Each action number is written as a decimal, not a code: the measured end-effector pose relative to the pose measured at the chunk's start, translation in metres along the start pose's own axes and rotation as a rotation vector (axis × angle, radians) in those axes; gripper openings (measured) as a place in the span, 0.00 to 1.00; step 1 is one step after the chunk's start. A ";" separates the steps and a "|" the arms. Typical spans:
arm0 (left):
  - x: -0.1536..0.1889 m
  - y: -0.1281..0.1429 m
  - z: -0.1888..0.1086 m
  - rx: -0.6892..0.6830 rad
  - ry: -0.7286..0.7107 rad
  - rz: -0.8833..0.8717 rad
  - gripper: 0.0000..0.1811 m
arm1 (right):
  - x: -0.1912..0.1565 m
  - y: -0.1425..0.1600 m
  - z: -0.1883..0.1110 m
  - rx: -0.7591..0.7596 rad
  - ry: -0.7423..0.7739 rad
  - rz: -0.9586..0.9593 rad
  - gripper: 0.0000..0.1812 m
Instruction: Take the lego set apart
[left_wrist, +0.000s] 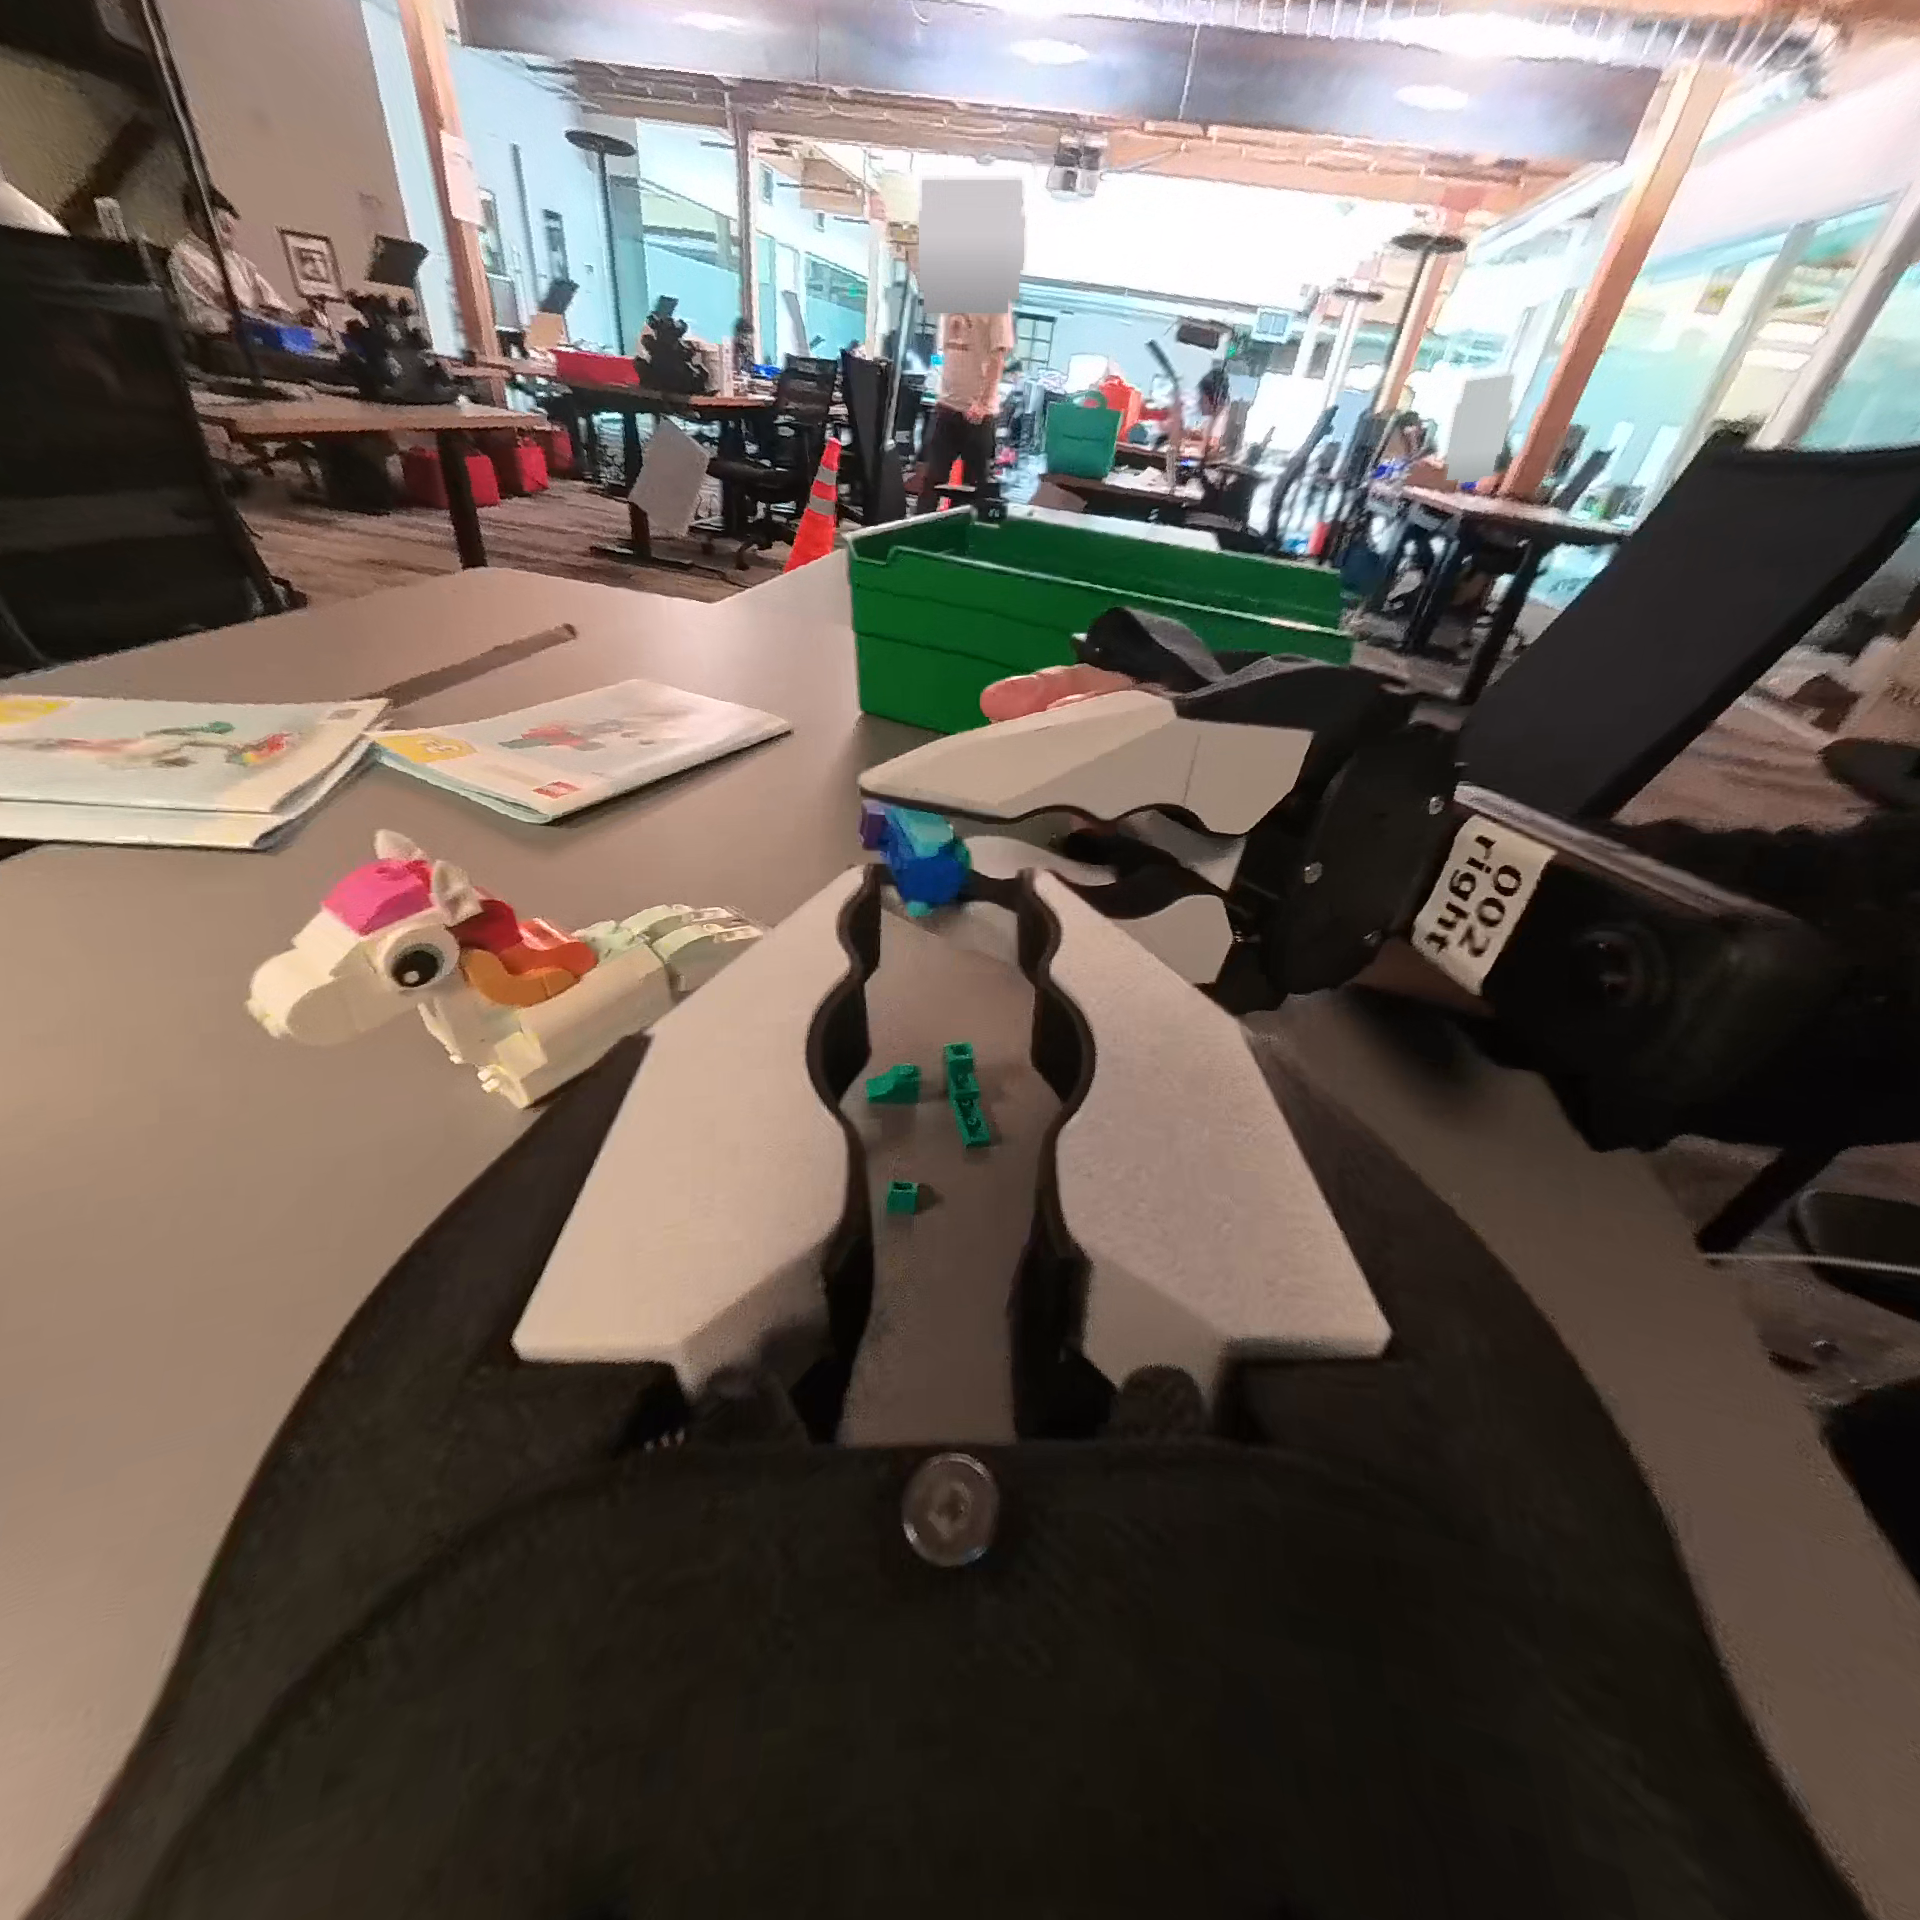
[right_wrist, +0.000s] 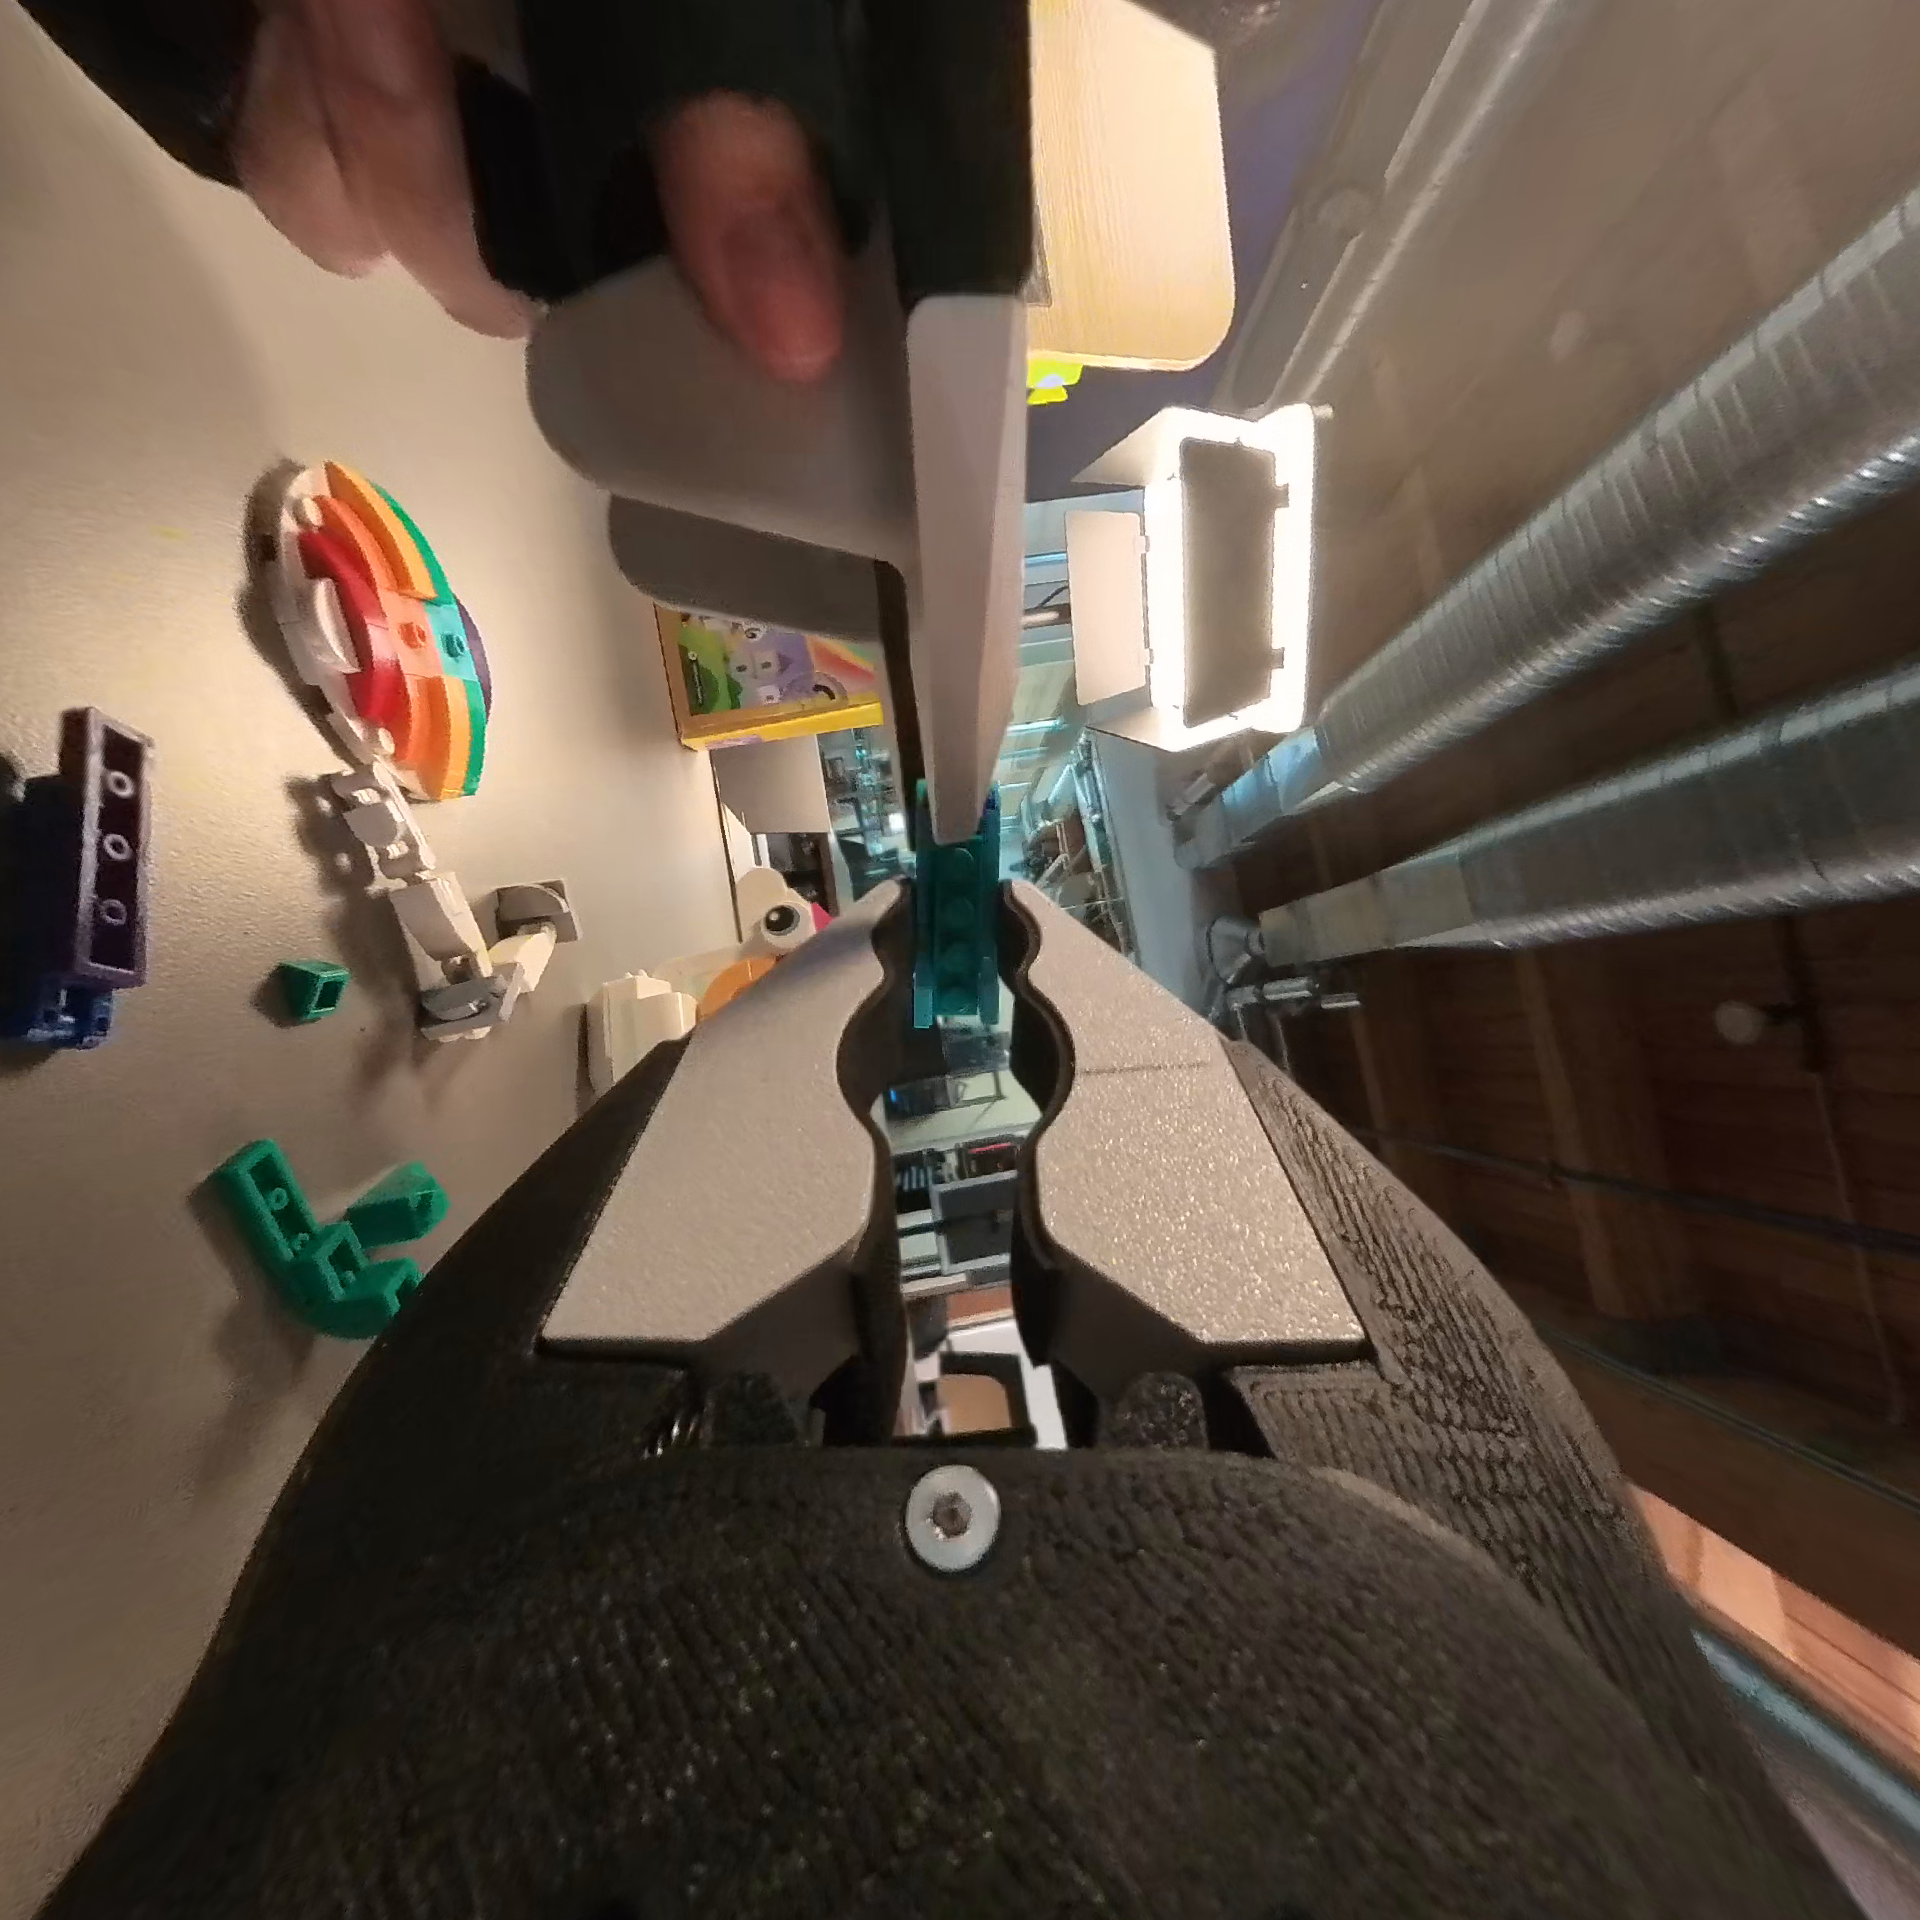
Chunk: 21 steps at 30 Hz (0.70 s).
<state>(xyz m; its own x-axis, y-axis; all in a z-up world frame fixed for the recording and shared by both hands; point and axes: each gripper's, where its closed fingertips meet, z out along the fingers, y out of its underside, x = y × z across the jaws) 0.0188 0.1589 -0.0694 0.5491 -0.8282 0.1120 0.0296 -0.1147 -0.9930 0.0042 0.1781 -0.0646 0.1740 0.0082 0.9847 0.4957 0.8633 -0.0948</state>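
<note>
A small blue, teal and purple lego piece (left_wrist: 920, 868) is held in the air between both grippers. My left gripper (left_wrist: 951, 885) is shut on it from the near side. My right gripper (left_wrist: 896, 842) comes in from the right, turned on its side, and is shut on the same piece. In the right wrist view the piece shows as a teal studded plate (right_wrist: 951, 956) between the right gripper's tips (right_wrist: 954, 906), with the left gripper (right_wrist: 954, 821) pressing on its far end. A white lego unicorn (left_wrist: 457, 977) lies on the grey table (left_wrist: 208, 1195).
Small green pieces (left_wrist: 935, 1101) lie under the left gripper. A rainbow disc (right_wrist: 384, 634), purple brick (right_wrist: 104, 842), white jointed piece (right_wrist: 426, 914) and green pieces (right_wrist: 322, 1247) lie on the table. Two booklets (left_wrist: 177, 758) are at the left. A green bin (left_wrist: 1039, 613) stands behind. My two grippers' fingertips are within a few centimetres of each other.
</note>
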 end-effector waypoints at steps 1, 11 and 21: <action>-0.001 0.000 0.000 -0.003 -0.023 0.025 0.11 | -0.001 -0.001 0.000 0.000 -0.001 -0.014 0.07; -0.029 -0.012 -0.017 -0.016 -0.247 0.333 0.07 | 0.008 0.006 -0.004 0.053 -0.160 0.614 0.24; 0.001 -0.012 -0.011 0.038 -0.123 0.543 0.07 | 0.019 -0.007 -0.014 0.273 -0.316 1.085 0.11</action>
<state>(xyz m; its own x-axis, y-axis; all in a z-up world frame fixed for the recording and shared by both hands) 0.0097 0.1532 -0.0569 0.5872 -0.6927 -0.4188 -0.2560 0.3320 -0.9079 0.0161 0.1646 -0.0469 0.1555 0.9025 0.4016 0.0098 0.4051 -0.9142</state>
